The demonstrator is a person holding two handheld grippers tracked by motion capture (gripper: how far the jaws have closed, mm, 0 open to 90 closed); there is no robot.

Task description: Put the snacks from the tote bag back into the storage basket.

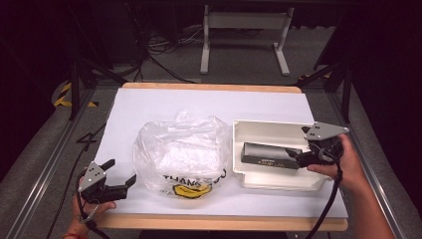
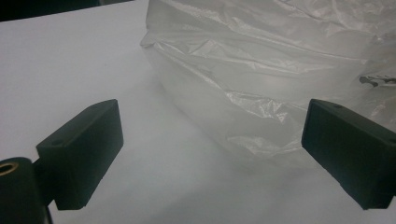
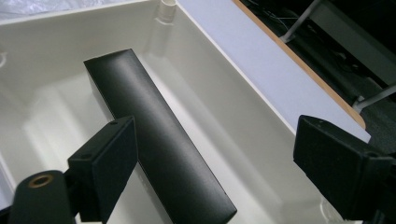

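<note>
Left gripper (image 1: 121,175) nearest, at table's near-left corner, jaws wide apart, nothing between, aimed at bag (image 1: 181,154)
Held in left hand (image 1: 89,206), grey plate on top, cable trailing off near edge
Left gripper view: left gripper (image 2: 212,147) low over table (image 2: 70,60), bag (image 2: 280,65) just ahead and toward the right-hand jaw; can't tell whether that jaw touches the film
Bag: clear crumpled plastic, puffed up, sitting mid-table just left of tray (image 1: 278,130); black "THANK" lettering and yellow print on near side, pale contents inside, blurred, can't identify
Tray: white, rectangular, open top, on table right of bag, touching or nearly touching bag, can't tell which
Box (image 1: 271,156): long, black, flat on tray floor, lengthwise across tray
Right gripper (image 1: 293,154) over tray's right end, in right hand (image 1: 343,164), tips at box's right end
Right gripper view: right gripper (image 3: 215,154) jaws spread wide, not clamped; box (image 3: 154,130) running between them, close against the left-hand jaw, clear gap to the other, which sits above tray (image 3: 224,74) wall
Table (image 1: 164,102): white sheet over wooden top, wood edge showing at far and near sides; same wood edge beyond tray in right gripper view
</note>
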